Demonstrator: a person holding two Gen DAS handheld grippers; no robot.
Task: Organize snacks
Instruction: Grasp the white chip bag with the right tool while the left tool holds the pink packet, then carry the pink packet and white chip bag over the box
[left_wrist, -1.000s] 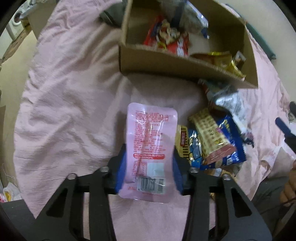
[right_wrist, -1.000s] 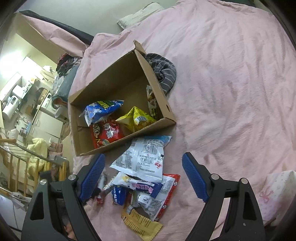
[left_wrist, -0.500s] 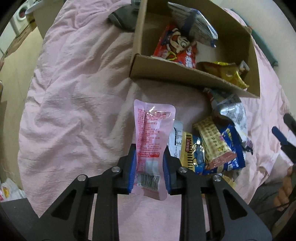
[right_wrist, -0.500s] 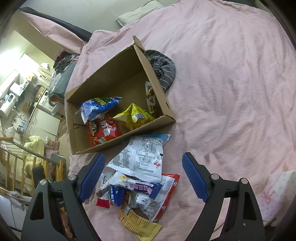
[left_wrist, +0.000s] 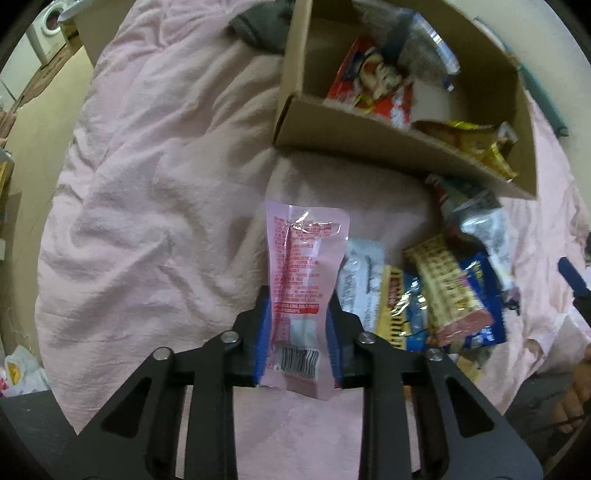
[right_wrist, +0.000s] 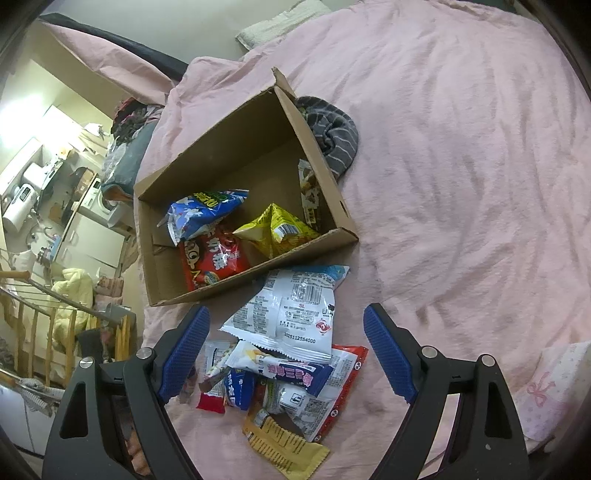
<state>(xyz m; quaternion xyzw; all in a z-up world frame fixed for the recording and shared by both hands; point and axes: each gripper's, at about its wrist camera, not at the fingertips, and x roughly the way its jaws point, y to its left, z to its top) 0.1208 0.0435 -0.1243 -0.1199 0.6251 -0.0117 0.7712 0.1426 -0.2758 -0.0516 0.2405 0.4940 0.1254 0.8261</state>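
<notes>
the white snack packet lying just outside the cardboard box reads "sl" and "202511255400"; other print, including the pink packet's, is illegible.

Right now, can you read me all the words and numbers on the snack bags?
"20251125S4000" on the white snack bag lying in front of the cardboard box.
"SL" on that same white bag, above its recycling mark.
"6" beside the barcode on the pink packet in the left claw; its red print is too small to read.
The red bag, blue bag and yellow bag carry big letters, too blurred to read.
</notes>
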